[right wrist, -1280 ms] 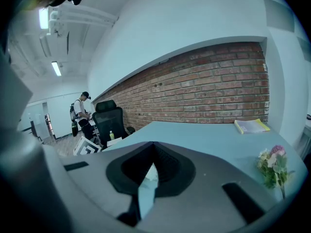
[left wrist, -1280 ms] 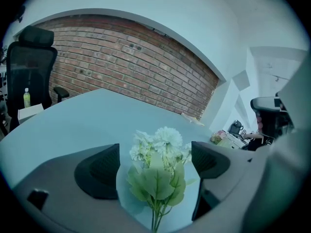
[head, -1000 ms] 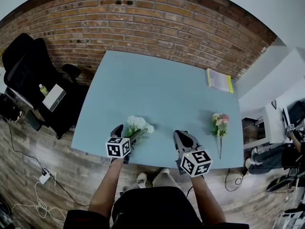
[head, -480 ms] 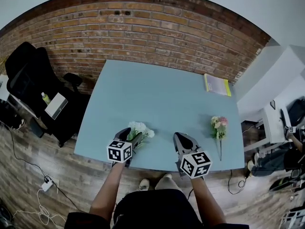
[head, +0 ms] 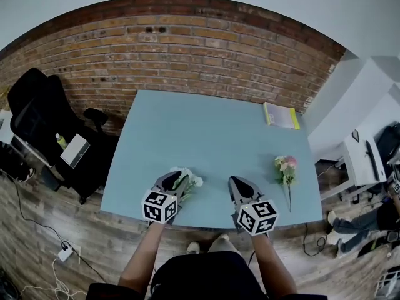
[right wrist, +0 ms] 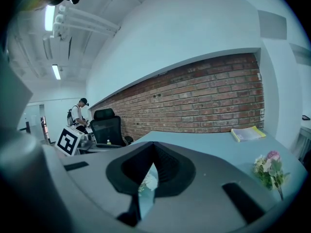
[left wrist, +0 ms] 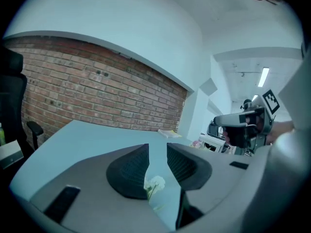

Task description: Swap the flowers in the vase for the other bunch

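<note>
1. Hovering over the near edge of the light-blue table (head: 206, 130), the right gripper (head: 237, 183) has its jaws pressed together.
2. Left gripper (head: 173, 181): jaws a narrow slit apart, having just been closing; bare tabletop shows between the pads.
3. White flower bunch (head: 188, 180): just at the left gripper's tips, its blossom visible through the slit, below the pads.
4. Pink flower bunch (head: 285, 164): lying on the table to the right, well apart from both grippers.
5. Yellow book (head: 281, 115): at the far right corner, near the brick wall (head: 187, 49).
</note>
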The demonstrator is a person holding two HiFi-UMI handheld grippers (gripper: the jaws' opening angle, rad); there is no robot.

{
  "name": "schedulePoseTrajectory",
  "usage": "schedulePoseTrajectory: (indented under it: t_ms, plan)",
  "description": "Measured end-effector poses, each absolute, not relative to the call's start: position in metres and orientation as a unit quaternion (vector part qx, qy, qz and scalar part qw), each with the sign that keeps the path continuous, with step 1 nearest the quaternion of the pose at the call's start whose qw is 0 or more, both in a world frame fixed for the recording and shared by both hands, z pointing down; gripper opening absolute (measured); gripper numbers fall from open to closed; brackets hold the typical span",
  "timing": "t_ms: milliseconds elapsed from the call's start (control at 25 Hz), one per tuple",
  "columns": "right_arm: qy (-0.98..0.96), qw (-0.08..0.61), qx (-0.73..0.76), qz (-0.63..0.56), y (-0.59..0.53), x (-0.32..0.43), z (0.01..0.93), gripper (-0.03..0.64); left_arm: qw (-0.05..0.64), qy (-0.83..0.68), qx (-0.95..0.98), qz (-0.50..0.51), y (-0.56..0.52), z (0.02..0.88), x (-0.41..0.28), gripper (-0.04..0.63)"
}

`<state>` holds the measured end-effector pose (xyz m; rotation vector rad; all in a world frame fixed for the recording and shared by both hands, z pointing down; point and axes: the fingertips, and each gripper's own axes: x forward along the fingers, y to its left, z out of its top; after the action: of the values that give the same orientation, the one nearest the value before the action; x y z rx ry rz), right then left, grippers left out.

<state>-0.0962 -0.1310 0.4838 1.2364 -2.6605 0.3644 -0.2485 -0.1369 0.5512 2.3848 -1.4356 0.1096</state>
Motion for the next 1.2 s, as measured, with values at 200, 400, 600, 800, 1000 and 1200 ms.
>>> schedulePoseTrajectory:
  t_ms: [200,400,600,800,1000,1200]
  plan:
    - [-0.899,0.085,0.412,0.119,-0.130,-0.103,0.480,0.008,0.136,-0.500,0.855,0.019,-0.128,0.510,-0.245,0.073]
    - [-0.901,0.082,0.411,0.110,-0.127,-0.108,0.476,0.008,0.115,-0.488,0.865,0.002,-0.118,0.484,-0.240,0.034]
    - [-0.899,0.078,0.418,0.102,-0.126,-0.105,0.470,0.008,0.124,-0.472,0.873,-0.012,-0.112,0.467,-0.233,0.009]
    - [-0.894,0.086,0.431,0.088,-0.124,-0.099,0.464,0.008,0.109,-0.446,0.888,-0.012,-0.109,0.450,-0.218,0.009]
    - [-0.882,0.081,0.455,0.090,-0.122,-0.080,0.462,0.008,0.102,-0.418,0.903,-0.009,-0.110,0.443,-0.196,0.009]
    - [-0.869,0.073,0.480,0.096,-0.123,-0.053,0.463,0.008,0.100,-0.392,0.914,0.005,-0.115,0.446,-0.167,0.009]
